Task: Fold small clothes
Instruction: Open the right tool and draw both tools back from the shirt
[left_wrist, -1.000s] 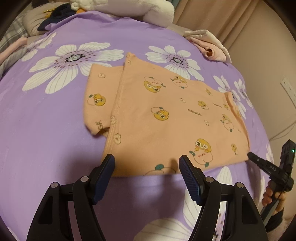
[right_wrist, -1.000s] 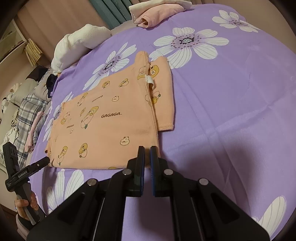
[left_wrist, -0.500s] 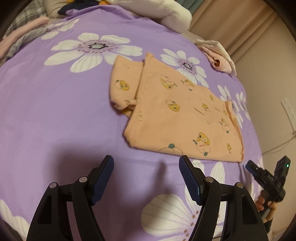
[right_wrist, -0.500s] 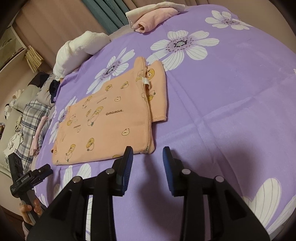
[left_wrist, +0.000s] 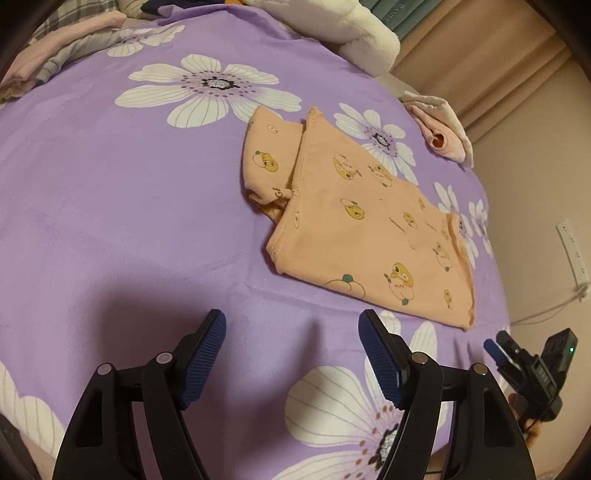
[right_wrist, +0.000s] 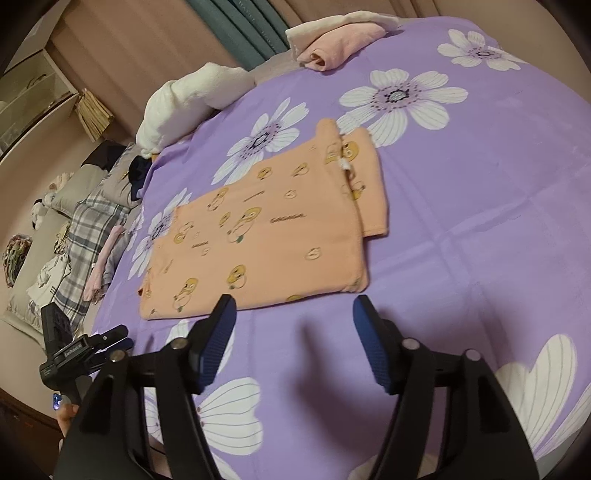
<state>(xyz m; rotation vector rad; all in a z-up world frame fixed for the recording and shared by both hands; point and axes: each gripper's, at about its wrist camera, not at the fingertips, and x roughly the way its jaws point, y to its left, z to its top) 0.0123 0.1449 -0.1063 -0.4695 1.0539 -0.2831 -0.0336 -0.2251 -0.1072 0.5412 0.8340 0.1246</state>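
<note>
Right wrist view: folded orange garment (right_wrist: 266, 243) hides its lower layers.

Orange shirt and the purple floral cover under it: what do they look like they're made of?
Orange shirt: looks like thin, soft cotton knit, matte, printed with cartoon ducks; it lies flat, with stitched hems and limp folded edges. Purple floral cover: probably a plush, fleece-like fabric; its surface has a faint sheen and shows soft creases. Neither can be confirmed by sight alone.
</note>
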